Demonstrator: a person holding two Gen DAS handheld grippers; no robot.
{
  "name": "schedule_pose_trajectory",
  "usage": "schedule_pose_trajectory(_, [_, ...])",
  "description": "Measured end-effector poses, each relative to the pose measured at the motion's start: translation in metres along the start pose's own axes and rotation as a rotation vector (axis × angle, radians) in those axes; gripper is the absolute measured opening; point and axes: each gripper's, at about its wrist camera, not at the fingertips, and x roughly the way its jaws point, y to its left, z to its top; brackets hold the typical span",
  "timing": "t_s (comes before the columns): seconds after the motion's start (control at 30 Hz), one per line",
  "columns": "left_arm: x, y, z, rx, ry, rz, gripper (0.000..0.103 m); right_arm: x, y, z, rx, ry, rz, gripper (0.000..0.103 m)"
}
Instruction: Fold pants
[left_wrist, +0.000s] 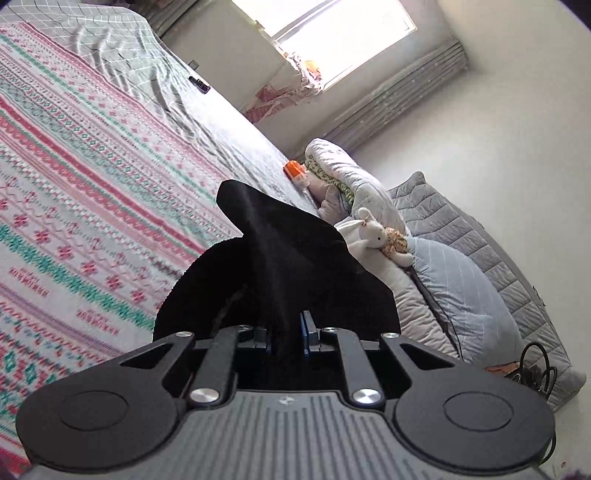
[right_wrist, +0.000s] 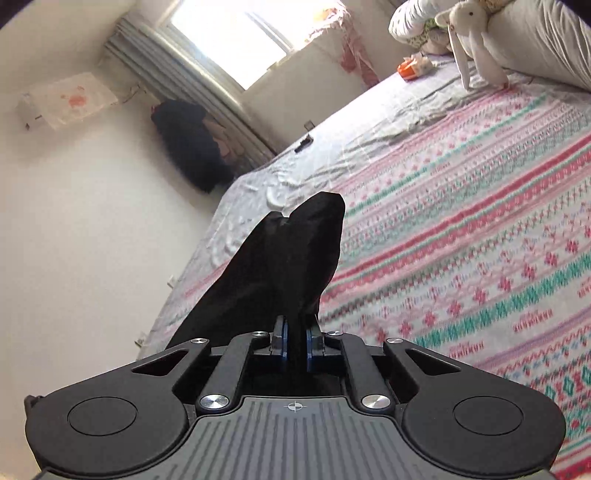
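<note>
**Above the bed, black pants pinched at two points**

Low centre of the left wrist view: left gripper (left_wrist: 287, 334) clamped narrow on a bunch of black pants (left_wrist: 280, 266), blue pads pressed close with dark cloth running up between them. Same picture in the right wrist view: right gripper (right_wrist: 295, 341) closed tight on another part of the pants (right_wrist: 291, 258), fabric rising from the pads toward mid-frame in a peaked fold.

Held at two separate points, most likely so the garment hangs spread between both hands rather than in a heap, ready to be laid flat. Raised clear of the patterned blanket (left_wrist: 85, 206), judging by how the cloth stands up from the pads instead of trailing along the bed; exact height hard to tell through the fisheye. Which part of the garment each gripper holds, waistband or hem, not clear, since the black cloth shows almost no detail.

Broad stretch of blanket (right_wrist: 480, 229) open at right of the right view, a sensible landing place. Stuffed rabbit (left_wrist: 373, 236) and pillows (left_wrist: 461, 280) crowded at centre right of the left view, orange box (right_wrist: 408, 70) at upper right of the right view, all well apart from the pants. Folding itself seemingly not yet begun; laying out flat probably the step in hand.
</note>
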Motion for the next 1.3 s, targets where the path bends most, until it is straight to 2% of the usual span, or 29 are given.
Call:
schedule_pose_trajectory(0.1, [0.02, -0.004, 0.005, -0.027, -0.042, -0.024, 0.041, 0.006, -0.002, 0.023, -0.009, -0.06, 0.0, 0.01])
schedule_pose_trajectory(0.23, [0.044, 0.009, 0.009, -0.101, -0.061, -0.05, 0.041, 0.017, -0.013, 0.041, -0.048, -0.111, 0.005, 0.01])
schedule_pose_trajectory(0.33, [0.057, 0.021, 0.013, -0.084, -0.089, -0.022, 0.042, 0.032, -0.023, 0.046, -0.064, -0.127, -0.01, 0.01])
schedule_pose_trajectory(0.37, [0.062, 0.023, 0.014, -0.056, -0.096, 0.019, 0.044, 0.04, -0.028, 0.046, -0.07, -0.122, -0.032, 0.012])
schedule_pose_trajectory(0.4, [0.068, 0.026, 0.014, -0.018, -0.095, 0.092, 0.046, 0.049, -0.033, 0.046, -0.074, -0.111, -0.065, 0.014])
schedule_pose_trajectory(0.43, [0.072, 0.028, 0.012, 0.017, -0.095, 0.171, 0.054, 0.057, -0.039, 0.043, -0.072, -0.1, -0.11, 0.017])
schedule_pose_trajectory(0.47, [0.075, 0.032, 0.01, 0.052, -0.094, 0.249, 0.064, 0.064, -0.046, 0.039, -0.071, -0.088, -0.154, 0.024])
schedule_pose_trajectory(0.5, [0.075, 0.035, 0.009, 0.07, -0.093, 0.302, 0.071, 0.069, -0.054, 0.035, -0.069, -0.071, -0.193, 0.032])
schedule_pose_trajectory(0.53, [0.075, 0.038, 0.008, 0.067, -0.088, 0.333, 0.08, 0.073, -0.061, 0.032, -0.061, -0.053, -0.219, 0.035])
schedule_pose_trajectory(0.63, [0.068, 0.039, 0.013, 0.047, -0.074, 0.338, 0.087, 0.073, -0.07, 0.028, -0.036, -0.017, -0.223, 0.042])
schedule_pose_trajectory(0.7, [0.065, 0.033, 0.015, 0.045, -0.077, 0.356, 0.091, 0.066, -0.064, 0.027, -0.046, -0.021, -0.211, 0.055])
schedule_pose_trajectory(0.77, [0.059, 0.024, 0.014, 0.055, -0.068, 0.359, 0.092, 0.057, -0.055, 0.026, -0.068, -0.033, -0.204, 0.061])
schedule_pose_trajectory(0.87, [0.053, 0.009, 0.008, 0.096, -0.053, 0.379, 0.096, 0.043, -0.04, 0.024, -0.11, -0.028, -0.199, 0.062])
schedule_pose_trajectory(1.1, [0.027, -0.022, -0.018, 0.253, 0.012, 0.48, 0.103, 0.006, -0.015, 0.011, -0.229, -0.014, -0.247, 0.073])
schedule_pose_trajectory(1.3, [0.008, -0.041, -0.033, 0.299, 0.053, 0.557, 0.103, -0.014, -0.003, 0.0, -0.243, 0.027, -0.34, 0.076])
